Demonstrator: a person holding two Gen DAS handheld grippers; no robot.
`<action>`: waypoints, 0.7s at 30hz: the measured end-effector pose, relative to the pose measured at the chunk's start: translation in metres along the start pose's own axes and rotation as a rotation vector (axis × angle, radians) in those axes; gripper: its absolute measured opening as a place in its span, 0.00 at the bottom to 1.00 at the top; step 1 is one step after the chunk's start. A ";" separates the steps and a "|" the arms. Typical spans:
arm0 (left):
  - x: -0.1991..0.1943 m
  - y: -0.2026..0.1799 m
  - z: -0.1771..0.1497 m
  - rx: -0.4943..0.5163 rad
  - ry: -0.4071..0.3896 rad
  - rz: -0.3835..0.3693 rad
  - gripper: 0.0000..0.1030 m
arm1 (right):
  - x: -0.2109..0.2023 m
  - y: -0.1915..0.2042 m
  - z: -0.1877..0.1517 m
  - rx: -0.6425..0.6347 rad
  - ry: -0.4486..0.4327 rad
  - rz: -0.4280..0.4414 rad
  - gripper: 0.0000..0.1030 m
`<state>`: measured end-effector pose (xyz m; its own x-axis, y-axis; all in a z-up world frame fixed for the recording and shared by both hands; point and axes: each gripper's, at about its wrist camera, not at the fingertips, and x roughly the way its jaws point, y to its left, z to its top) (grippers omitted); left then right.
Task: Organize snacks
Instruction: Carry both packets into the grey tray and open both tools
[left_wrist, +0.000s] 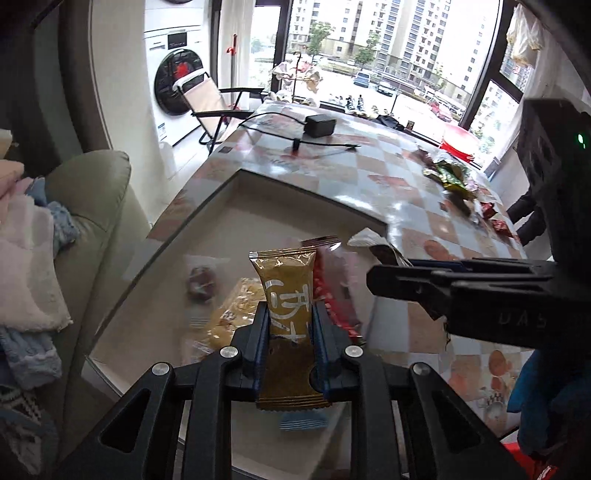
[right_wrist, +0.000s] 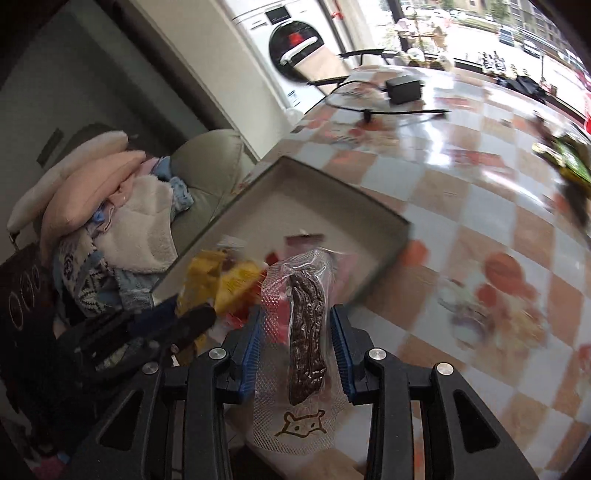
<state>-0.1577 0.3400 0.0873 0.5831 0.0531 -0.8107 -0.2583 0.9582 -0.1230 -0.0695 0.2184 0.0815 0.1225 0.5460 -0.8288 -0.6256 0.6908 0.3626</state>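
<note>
My left gripper (left_wrist: 290, 314) is shut on a gold snack packet (left_wrist: 288, 306) and holds it above a shallow white box (left_wrist: 295, 192) on the checkered table. The box holds several snacks, among them a yellow packet (left_wrist: 236, 310) and a red one (left_wrist: 332, 291). My right gripper (right_wrist: 295, 325) is shut on a clear pouch with a dark meat strip (right_wrist: 306, 332), over the box's near edge (right_wrist: 384, 266). The right gripper also shows in the left wrist view (left_wrist: 373, 280), at the right. The left gripper shows in the right wrist view (right_wrist: 199, 317), at the left.
A pile of loose snacks (left_wrist: 454, 181) lies on the table's far right. A black power adapter (left_wrist: 320, 124) with its cable lies at the far end. A green sofa (left_wrist: 99, 206) with folded clothes (right_wrist: 122, 229) stands to the left of the table.
</note>
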 end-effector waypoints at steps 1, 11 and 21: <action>0.007 0.004 -0.003 -0.003 0.017 0.009 0.24 | 0.011 0.008 0.006 -0.007 0.010 -0.004 0.36; 0.029 0.022 -0.012 -0.024 0.028 0.120 0.85 | 0.059 0.022 0.032 -0.023 0.075 -0.115 0.92; 0.024 0.028 -0.017 -0.072 0.022 0.221 0.99 | 0.037 0.013 0.021 -0.004 0.065 -0.220 0.94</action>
<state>-0.1641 0.3634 0.0546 0.4895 0.2520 -0.8348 -0.4324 0.9015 0.0186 -0.0570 0.2570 0.0642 0.2066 0.3504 -0.9135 -0.5925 0.7878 0.1682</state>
